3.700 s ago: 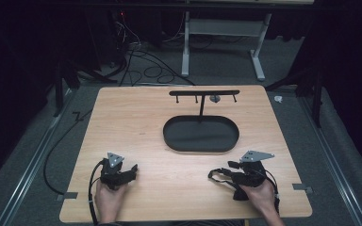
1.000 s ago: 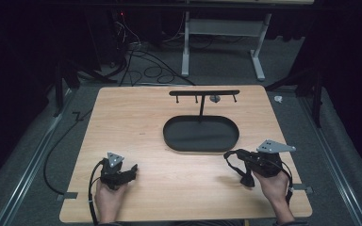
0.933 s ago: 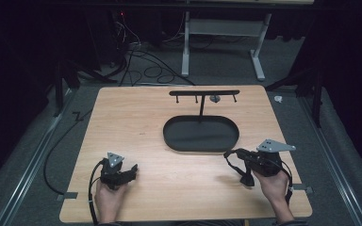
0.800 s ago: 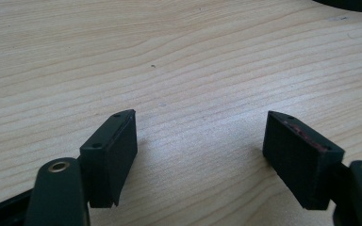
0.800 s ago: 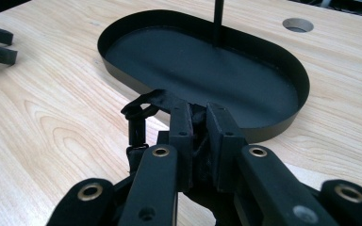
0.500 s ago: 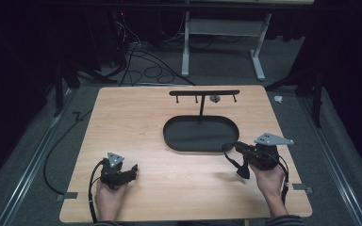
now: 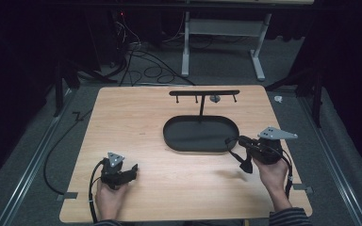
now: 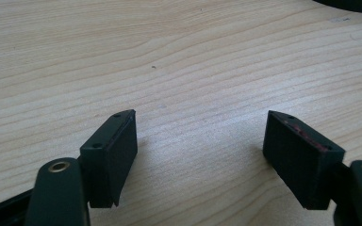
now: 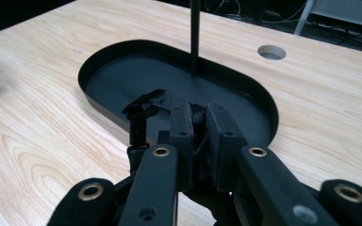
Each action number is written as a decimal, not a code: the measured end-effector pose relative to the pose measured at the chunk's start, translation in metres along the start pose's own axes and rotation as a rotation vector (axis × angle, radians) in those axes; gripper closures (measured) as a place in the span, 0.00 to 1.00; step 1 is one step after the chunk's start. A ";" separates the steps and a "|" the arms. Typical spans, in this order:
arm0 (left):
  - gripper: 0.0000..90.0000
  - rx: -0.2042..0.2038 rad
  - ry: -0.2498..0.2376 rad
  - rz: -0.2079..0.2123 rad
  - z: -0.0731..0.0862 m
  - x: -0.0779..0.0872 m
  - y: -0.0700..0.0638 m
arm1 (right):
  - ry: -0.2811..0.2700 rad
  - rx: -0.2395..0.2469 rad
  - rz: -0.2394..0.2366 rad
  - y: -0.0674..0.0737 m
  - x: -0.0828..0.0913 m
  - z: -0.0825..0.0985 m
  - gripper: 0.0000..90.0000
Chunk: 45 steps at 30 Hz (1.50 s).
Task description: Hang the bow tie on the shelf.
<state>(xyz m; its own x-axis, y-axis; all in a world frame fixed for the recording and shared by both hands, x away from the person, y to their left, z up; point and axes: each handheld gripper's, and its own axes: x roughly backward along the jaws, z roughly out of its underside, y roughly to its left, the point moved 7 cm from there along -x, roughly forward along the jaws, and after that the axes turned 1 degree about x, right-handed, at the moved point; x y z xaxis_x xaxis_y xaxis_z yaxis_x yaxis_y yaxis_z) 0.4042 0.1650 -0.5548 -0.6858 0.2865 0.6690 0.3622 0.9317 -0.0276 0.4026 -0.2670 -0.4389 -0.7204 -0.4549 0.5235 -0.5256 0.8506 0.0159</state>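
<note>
Right tongs [image 7: 233, 149]: jaws pressed close on a small black object [image 9: 143, 113], a thin, kinked piece whose kind cannot be told; part of it juts out to the left of the jaws in the right gripper view.
Right tongs pose: raised off the table [image 7: 169, 188], casting a shadow on the wood below, tips pointing left toward the tray [image 7: 200, 134]; grey three-cornered plate on top.
Right hand [image 7: 272, 173]: wrapped around the tongs' rear, forearm coming in from the bottom edge, striped sleeve at the wrist.
Left tongs [image 8: 200, 155]: released, jaws wide apart with bare wood between them.
Left tongs pose: low at the near left of the table, tips pointing right.
Left hand [image 7: 107, 197]: gripping the tongs from behind, a cable trailing off toward the table's near edge.
Tray: black, oval, shallow-walled, in the middle of the table; the held object hangs just at its near right rim.
Tray contents: a thin upright post [image 7: 201, 106] rising from its far side.
Post top: a crossbar [image 7: 204, 92] with small pegs hanging under it.
</note>
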 end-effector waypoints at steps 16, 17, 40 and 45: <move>0.30 0.000 0.000 -0.001 0.000 0.000 0.000 | -0.030 -0.011 0.006 -0.017 -0.006 -0.024 0.93; 0.30 0.000 0.000 -0.002 0.000 0.000 0.000 | -0.029 -0.002 0.005 -0.016 -0.006 -0.027 0.93; 0.30 0.000 0.002 -0.002 0.001 0.001 0.000 | -0.099 -0.036 0.066 -0.046 -0.019 -0.067 0.93; 0.30 0.000 0.002 -0.002 0.001 0.001 0.000 | -0.109 -0.052 0.079 -0.053 -0.023 -0.076 0.93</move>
<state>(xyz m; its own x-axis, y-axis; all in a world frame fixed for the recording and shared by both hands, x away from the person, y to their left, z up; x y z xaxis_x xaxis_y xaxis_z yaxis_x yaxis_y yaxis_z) 0.4033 0.1650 -0.5548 -0.6849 0.2845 0.6708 0.3610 0.9322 -0.0268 0.4810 -0.2816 -0.3871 -0.8050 -0.4097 0.4291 -0.4433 0.8961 0.0239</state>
